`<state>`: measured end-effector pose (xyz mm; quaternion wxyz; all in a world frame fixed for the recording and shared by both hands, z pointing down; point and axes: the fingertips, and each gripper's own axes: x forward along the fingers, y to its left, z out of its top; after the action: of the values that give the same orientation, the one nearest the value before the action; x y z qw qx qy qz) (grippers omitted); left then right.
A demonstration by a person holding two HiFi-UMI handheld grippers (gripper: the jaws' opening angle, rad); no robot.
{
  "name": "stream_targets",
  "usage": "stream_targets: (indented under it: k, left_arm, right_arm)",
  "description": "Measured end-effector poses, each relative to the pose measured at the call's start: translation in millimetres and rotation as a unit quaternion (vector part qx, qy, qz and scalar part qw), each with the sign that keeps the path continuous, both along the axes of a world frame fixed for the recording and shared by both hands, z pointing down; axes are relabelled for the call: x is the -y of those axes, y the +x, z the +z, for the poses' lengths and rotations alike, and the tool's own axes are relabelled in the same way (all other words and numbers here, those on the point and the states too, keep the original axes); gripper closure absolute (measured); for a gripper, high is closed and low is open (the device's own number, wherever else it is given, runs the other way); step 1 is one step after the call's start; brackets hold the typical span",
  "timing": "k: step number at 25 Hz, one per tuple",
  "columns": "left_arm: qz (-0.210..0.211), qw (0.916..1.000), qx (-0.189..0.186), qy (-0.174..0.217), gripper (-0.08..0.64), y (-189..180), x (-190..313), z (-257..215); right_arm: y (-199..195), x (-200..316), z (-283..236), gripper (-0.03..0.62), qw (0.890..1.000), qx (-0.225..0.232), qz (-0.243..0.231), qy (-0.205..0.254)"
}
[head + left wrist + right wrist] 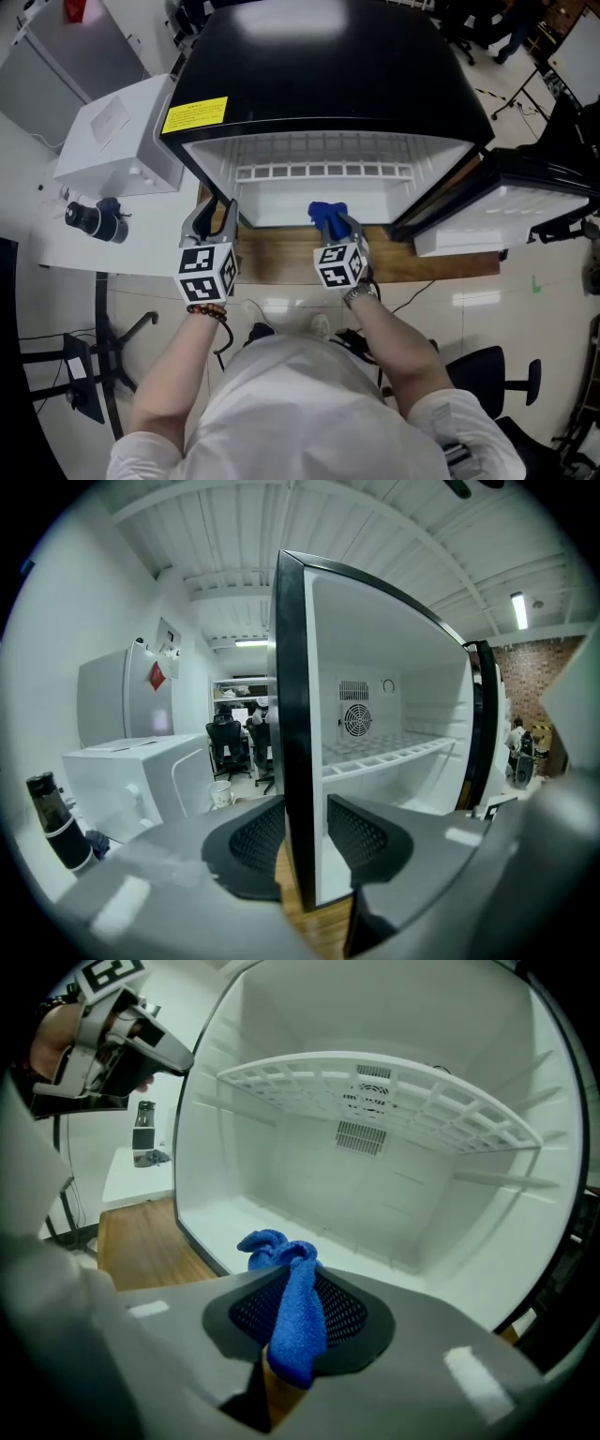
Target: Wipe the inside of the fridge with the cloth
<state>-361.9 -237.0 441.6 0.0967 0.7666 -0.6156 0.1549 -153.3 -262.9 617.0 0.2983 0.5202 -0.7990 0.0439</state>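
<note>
A small black fridge (pixel 328 75) stands open on a wooden tabletop (pixel 281 264), white inside, with a wire shelf (pixel 323 171). My left gripper (pixel 214 217) clamps the front edge of the fridge's left wall (pixel 291 714), with one pad on each side of it. My right gripper (pixel 339 227) is shut on a bunched blue cloth (pixel 326 214) at the mouth of the fridge, just above its floor (pixel 309 1232). In the right gripper view the cloth (pixel 295 1307) sticks out past the gripper (pixel 298 1288), below the shelf (pixel 375 1091).
The fridge door (pixel 506 202) hangs open to the right. A white boxy appliance (pixel 122 136) and a dark bottle (pixel 94 220) sit on the white table at the left. Office chairs stand on the floor around the person.
</note>
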Motion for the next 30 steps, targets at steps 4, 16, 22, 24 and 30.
stream_targets:
  k: [4, 16, 22, 24, 30]
  left_arm:
    - [-0.005, 1.0000, -0.004, 0.001, 0.425, -0.7, -1.0, -0.3]
    - [-0.008, 0.9999, -0.008, 0.001, 0.443, 5.8, -12.1, 1.7]
    - [0.020, 0.9997, -0.011, -0.011, 0.443, 36.0, -27.8, 12.4]
    - [0.039, 0.9990, -0.014, -0.016, 0.440, 52.7, -30.5, 16.1]
    - [0.124, 0.9886, -0.069, -0.052, 0.397, 116.8, -35.0, 26.1]
  right_arm:
    - [36.1, 3.0, -0.9, 0.515, 1.000, -0.006, 0.031, -0.001]
    - [104.1, 6.6, 0.1, 0.515, 0.995, -0.012, 0.096, -0.004]
    - [105.7, 3.7, -11.0, 0.515, 0.995, 0.022, 0.093, 0.001]
    - [103.5, 0.8, -23.6, 0.515, 0.996, 0.039, 0.085, 0.013]
    - [96.2, -17.0, -73.0, 0.515, 0.994, 0.078, 0.052, 0.050]
